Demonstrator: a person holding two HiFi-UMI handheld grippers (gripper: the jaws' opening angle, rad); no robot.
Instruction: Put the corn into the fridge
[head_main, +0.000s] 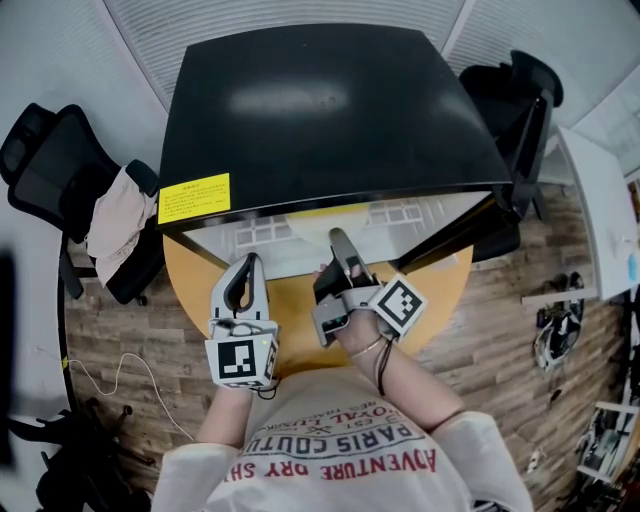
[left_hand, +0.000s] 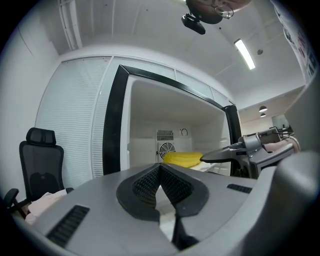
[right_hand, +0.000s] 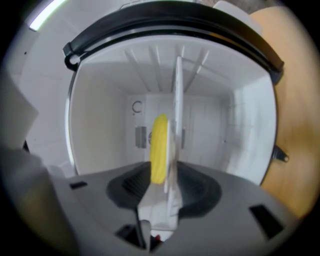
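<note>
Head view: the left gripper (head_main: 248, 262) has its jaws together and empty, just short of the open fridge (head_main: 320, 110). The right gripper (head_main: 338, 242) beside it pokes its tips into the fridge mouth, and both are over the orange table (head_main: 300, 315)

Left gripper view: the pads meet at the tip with nothing between them. The corn (left_hand: 182, 159) lies ahead and to the right, inside the fridge

Right gripper view: the jaws stand wide and grip nothing. The corn (right_hand: 159, 145) rests straight ahead on the white shelf (right_hand: 177, 95), with neither pad pressing on it
</note>
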